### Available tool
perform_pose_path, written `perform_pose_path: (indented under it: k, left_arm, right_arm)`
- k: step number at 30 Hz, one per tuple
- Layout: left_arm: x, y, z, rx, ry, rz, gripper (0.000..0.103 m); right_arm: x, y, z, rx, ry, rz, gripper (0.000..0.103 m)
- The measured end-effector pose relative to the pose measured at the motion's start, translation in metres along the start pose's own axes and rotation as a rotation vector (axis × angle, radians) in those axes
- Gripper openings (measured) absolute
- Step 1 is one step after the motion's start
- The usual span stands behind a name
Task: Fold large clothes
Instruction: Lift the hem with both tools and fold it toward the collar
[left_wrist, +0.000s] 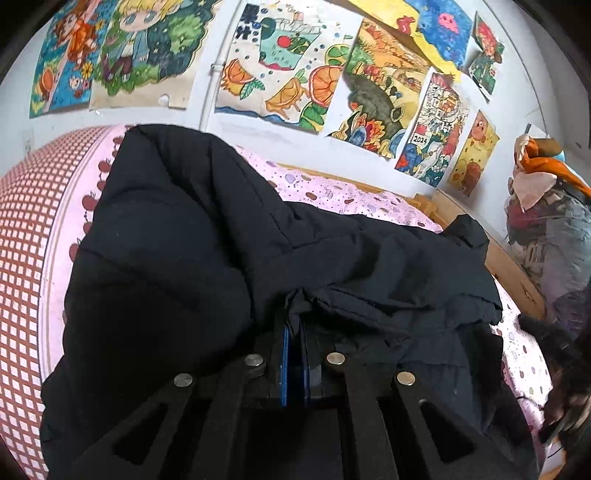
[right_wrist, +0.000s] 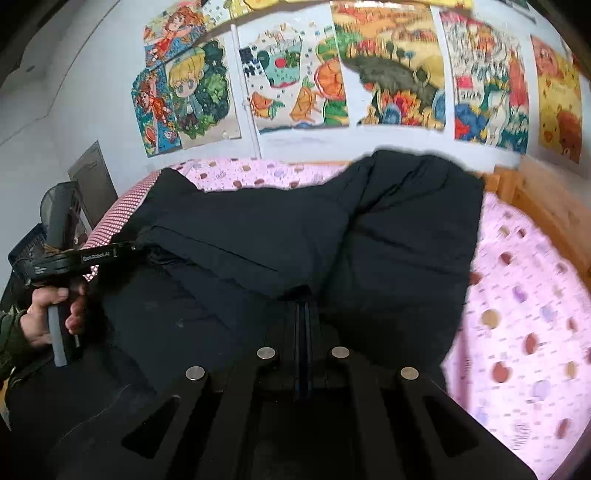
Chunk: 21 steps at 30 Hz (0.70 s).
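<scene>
- Left claw (left_wrist: 293, 325) was pinched on the near edge of the black coat (left_wrist: 177, 240), gathering cloth for a fold.
- Right claw (right_wrist: 303, 308) likewise clamped the coat's hem.
- The coat lay across the pink bed sheet (right_wrist: 524, 314), reaching its far edge.

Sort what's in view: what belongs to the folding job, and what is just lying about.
For the job:
- black padded coat
- left gripper, shut on the coat
- right gripper, shut on the coat
- bed with pink sheet, the folding surface

Lying about:
- drawings on the wall
- pile of clothes beside the bed
</scene>
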<state>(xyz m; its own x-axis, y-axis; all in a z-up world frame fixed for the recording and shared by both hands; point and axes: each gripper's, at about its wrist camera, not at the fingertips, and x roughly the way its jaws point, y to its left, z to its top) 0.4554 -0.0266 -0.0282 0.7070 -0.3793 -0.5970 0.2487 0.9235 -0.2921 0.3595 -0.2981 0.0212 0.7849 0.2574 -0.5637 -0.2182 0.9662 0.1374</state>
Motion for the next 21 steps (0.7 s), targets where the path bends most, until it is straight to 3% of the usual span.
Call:
perform_pose_path:
  k: [5,8,12,16,21]
  left_arm:
    - [0.0,-0.003,0.0,0.021,-0.006,0.013,0.006]
    - [-0.002,-0.007,-0.001,0.045,-0.018,0.02,0.006]
    - [-0.001,-0.008,0.0,0.058,-0.016,0.022,0.006]
    - [-0.007,-0.002,-0.001,0.044,-0.017,-0.02,0.008]
    - [-0.028,-0.003,-0.013,0.074,-0.034,-0.031,0.011]
  right_arm:
    - [-0.027,0.008,0.03,-0.065,-0.109,-0.041,0.008]
    - [-0.002,0.012,0.053,-0.013,-0.098,-0.039,0.021]
    - [0.054,0.003,0.069,0.129,-0.068,0.038,0.021]
    - [0.105,0.01,0.054,0.111,0.03,0.013,0.021]
    - [0.108,0.013,0.031,0.078,0.053,0.03,0.021]
